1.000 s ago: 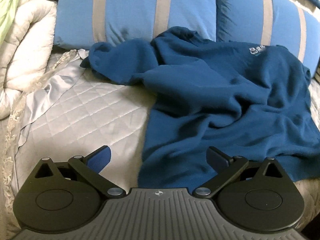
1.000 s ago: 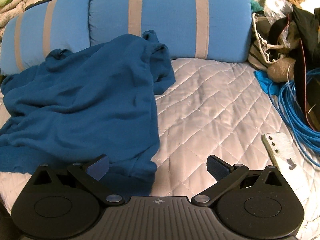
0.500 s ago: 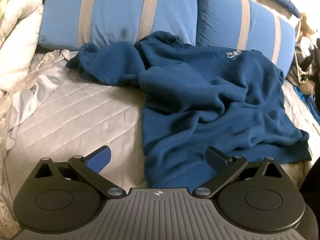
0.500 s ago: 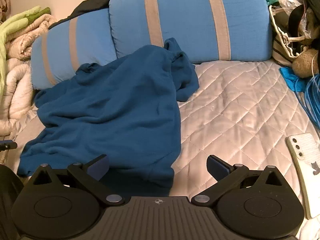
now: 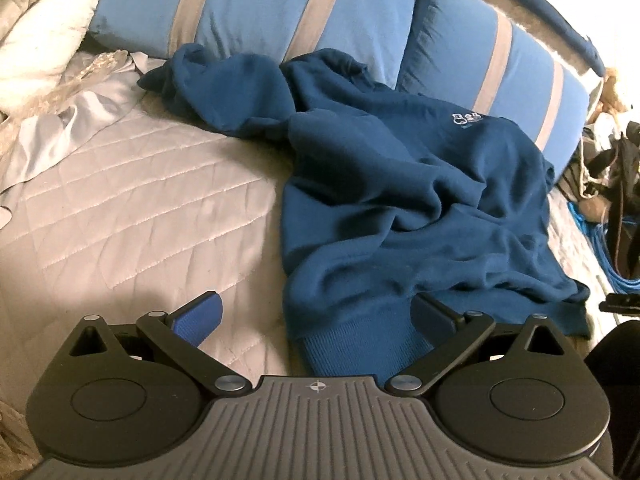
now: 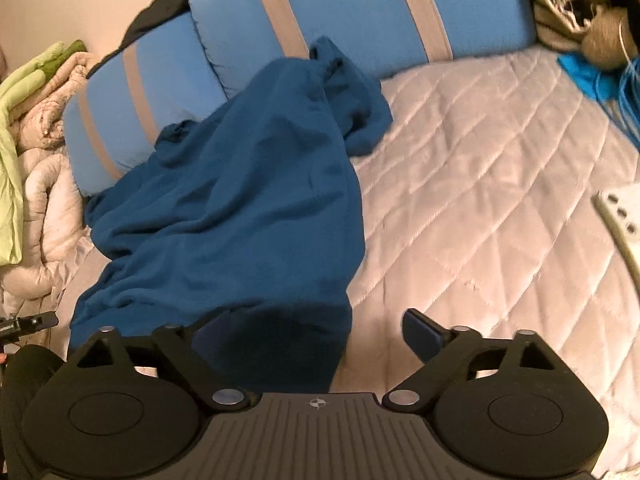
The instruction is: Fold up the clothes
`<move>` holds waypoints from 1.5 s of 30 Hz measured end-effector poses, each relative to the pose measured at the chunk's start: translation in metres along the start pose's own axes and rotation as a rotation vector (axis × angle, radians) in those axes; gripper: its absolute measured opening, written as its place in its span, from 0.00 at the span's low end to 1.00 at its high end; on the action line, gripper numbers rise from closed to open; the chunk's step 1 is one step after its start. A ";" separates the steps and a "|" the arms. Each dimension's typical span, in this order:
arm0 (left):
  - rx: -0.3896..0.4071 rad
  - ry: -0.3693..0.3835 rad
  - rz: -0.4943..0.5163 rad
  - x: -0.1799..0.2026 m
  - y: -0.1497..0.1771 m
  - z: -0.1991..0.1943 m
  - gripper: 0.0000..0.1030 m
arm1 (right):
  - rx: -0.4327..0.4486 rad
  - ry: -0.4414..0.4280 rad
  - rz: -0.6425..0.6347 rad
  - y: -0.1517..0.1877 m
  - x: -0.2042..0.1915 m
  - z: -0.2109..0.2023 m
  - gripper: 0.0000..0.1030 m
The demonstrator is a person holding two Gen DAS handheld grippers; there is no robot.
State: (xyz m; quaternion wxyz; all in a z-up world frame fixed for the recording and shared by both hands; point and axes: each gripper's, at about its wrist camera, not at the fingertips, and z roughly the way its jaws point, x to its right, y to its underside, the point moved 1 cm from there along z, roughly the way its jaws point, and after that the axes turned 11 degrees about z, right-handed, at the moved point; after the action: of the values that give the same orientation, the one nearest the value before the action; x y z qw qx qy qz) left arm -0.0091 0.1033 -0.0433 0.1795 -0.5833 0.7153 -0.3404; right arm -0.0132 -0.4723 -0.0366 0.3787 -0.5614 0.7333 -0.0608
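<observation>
Right now the blue sweater (image 5: 400,200) lies crumpled on the bed (image 5: 140,208), its far end against two blue pillows (image 5: 256,4). Both tools, left (image 5: 316,314) and right (image 6: 316,330), are wide open over its near hem, holding nothing.

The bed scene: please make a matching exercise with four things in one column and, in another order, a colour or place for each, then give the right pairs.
Things:
1. sweatshirt
2. pillows
3. quilt
4. phone

Descriptions:
A. light blue with grey-beige stripes
B. at the right edge of the right wrist view, lying on the quilt
C. dark blue, crumpled, its hem nearest both grippers
D. pale, stitched in diamonds

Pairs: 1-C, 2-A, 3-D, 4-B
</observation>
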 end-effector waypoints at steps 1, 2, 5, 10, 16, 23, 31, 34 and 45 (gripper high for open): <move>-0.002 0.004 -0.008 -0.001 0.001 0.000 0.99 | -0.005 0.009 0.004 0.001 -0.001 0.003 0.87; 0.003 0.007 -0.014 -0.001 0.001 0.000 0.99 | -0.011 0.018 0.007 0.002 -0.003 0.005 0.86; 0.017 0.017 -0.032 -0.002 0.002 -0.001 0.99 | -0.027 0.044 0.018 0.004 -0.007 0.013 0.82; 0.043 0.025 -0.045 0.000 0.003 -0.001 0.99 | -0.054 0.088 0.037 0.008 -0.013 0.026 0.72; 0.065 0.030 -0.069 0.000 0.002 -0.002 0.99 | -0.075 0.190 -0.008 0.014 -0.031 0.046 0.55; 0.081 0.050 -0.089 -0.006 0.005 -0.004 0.99 | -0.086 0.169 -0.025 0.000 -0.027 0.025 0.20; 0.065 0.140 -0.170 -0.017 0.011 0.002 0.99 | -0.097 0.118 0.099 -0.019 0.014 0.008 0.17; 0.047 0.216 -0.252 -0.026 0.015 0.010 0.99 | -0.126 0.102 0.155 -0.021 0.027 0.018 0.17; -0.029 0.304 -0.445 -0.038 0.026 0.034 0.69 | -0.120 0.017 0.225 -0.023 0.038 0.023 0.64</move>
State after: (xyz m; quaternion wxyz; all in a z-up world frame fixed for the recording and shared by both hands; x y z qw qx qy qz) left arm 0.0041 0.1330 -0.0909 -0.0178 -0.6709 0.5930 -0.4449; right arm 0.0153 -0.5060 -0.0593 0.3427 -0.4968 0.7971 0.0210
